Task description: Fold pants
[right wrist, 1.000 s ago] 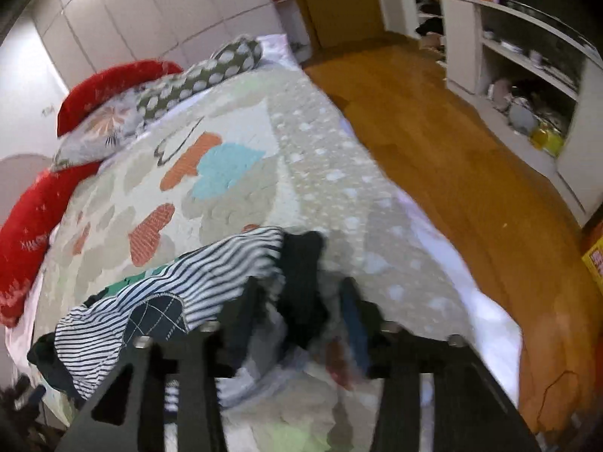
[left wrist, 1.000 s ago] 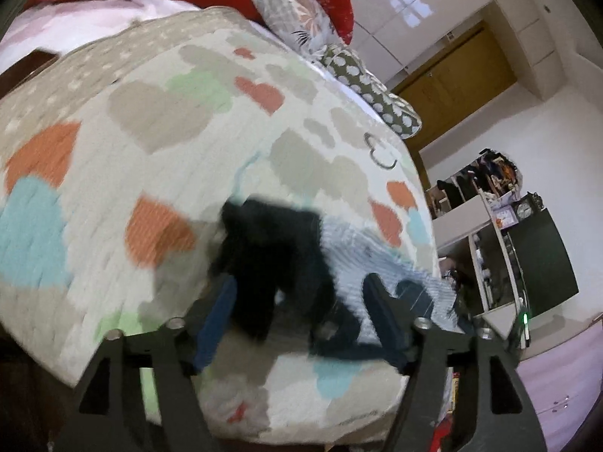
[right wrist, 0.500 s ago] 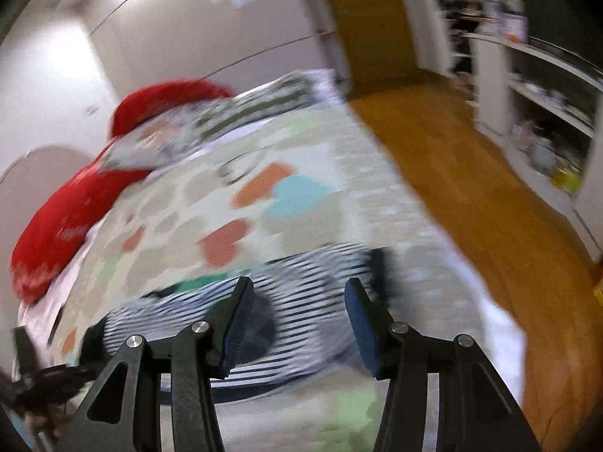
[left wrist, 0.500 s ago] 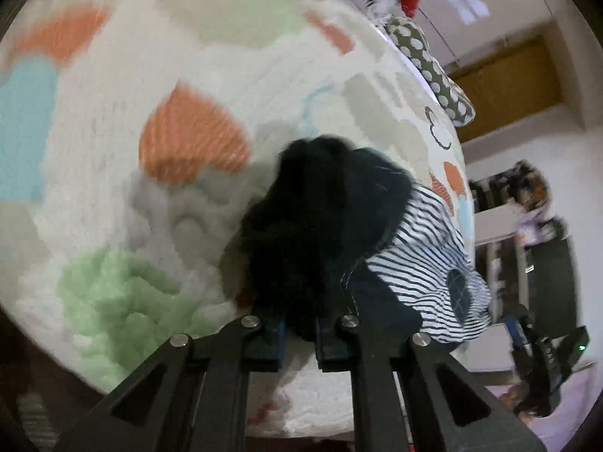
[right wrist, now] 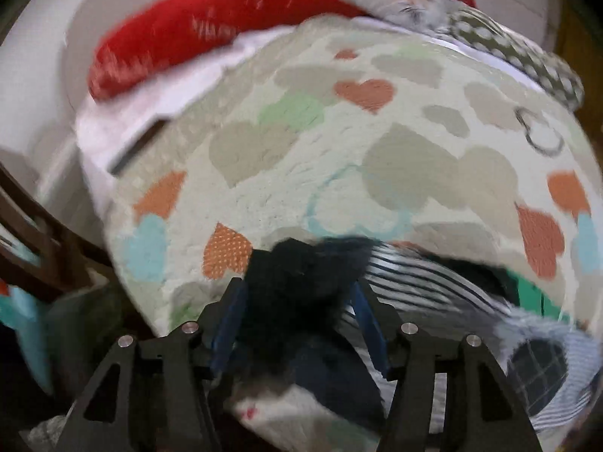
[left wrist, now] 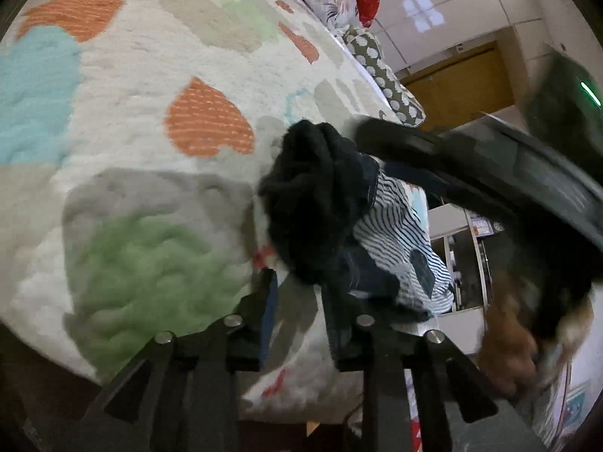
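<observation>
Pants [left wrist: 316, 196] lay bunched on heart-print bedspread [left wrist: 150, 120] near foot edge of bed, dark clump at 12 o'clock from both grippers. Left gripper [left wrist: 297, 301]: jaws slightly apart, cloth edge just at tips, firm pinch not evident. Right gripper [right wrist: 297, 301]: jaws spread, straddling dark clump, not closed. Striped garment [right wrist: 433, 286] touched pants toward 3 o'clock. Long axis of pants unreadable in heap. Both grippers about equally near. No containers seen. Pillows [right wrist: 211, 26] at far end.
</observation>
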Demonstrator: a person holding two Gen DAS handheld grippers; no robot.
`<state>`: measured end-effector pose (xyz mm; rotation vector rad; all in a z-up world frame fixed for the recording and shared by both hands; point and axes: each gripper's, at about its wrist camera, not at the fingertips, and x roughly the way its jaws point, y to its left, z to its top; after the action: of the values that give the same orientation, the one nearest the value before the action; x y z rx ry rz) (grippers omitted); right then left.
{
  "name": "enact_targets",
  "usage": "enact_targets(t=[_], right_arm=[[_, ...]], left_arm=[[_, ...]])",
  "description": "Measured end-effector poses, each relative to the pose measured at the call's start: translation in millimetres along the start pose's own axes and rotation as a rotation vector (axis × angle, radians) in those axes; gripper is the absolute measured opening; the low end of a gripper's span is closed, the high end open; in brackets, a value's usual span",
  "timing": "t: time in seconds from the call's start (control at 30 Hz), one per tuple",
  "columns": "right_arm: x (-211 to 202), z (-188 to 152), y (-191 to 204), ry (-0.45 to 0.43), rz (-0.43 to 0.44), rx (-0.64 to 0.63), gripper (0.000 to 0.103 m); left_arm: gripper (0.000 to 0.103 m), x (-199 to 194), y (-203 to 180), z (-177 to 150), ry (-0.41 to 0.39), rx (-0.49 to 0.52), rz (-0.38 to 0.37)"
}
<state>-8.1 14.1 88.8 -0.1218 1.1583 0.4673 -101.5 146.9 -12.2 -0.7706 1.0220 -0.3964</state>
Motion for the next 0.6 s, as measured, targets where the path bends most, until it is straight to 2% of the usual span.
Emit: enact_targets(t=[0.07, 0.1, 0.17, 0.27, 0.33, 0.4, 0.5, 0.6], right_arm=[[21, 10, 15, 0.030, -0.083, -0.017, 0.066], [36, 12, 22, 0.059, -0.157, -0.026, 0.069], [54, 13, 24, 0.086, -0.243, -0.030, 0.072], [72, 3, 29, 0.085, -0.321, -0.049, 0.072], [70, -1, 29, 0.063, -0.314, -0.044, 0.043], [60, 0, 24, 0.046, -0.305, -0.003, 0.031], [43, 8, 11, -0.001, -0.251, 0.064, 0.026], [31, 21, 16, -0.066, -0.253, 0.065, 0.026]], left_arm=[[0.024, -12, 8, -2, -0.017, 0.001, 0.008], [0.025, -18, 14, -3, -0.030, -0.005, 0.011], [0.027, -29, 24, -3, -0.054, -0.023, 0.003], [0.027, -35, 37, -1, -0.061, -0.056, -0.022], [0.027, -36, 43, 0, -0.062, -0.074, -0.043], [0.027, -37, 46, 0, -0.068, -0.078, -0.048], [0.027, -38, 47, 0, -0.073, -0.079, -0.054], [0.027, -40, 48, 0, -0.075, -0.080, -0.056]])
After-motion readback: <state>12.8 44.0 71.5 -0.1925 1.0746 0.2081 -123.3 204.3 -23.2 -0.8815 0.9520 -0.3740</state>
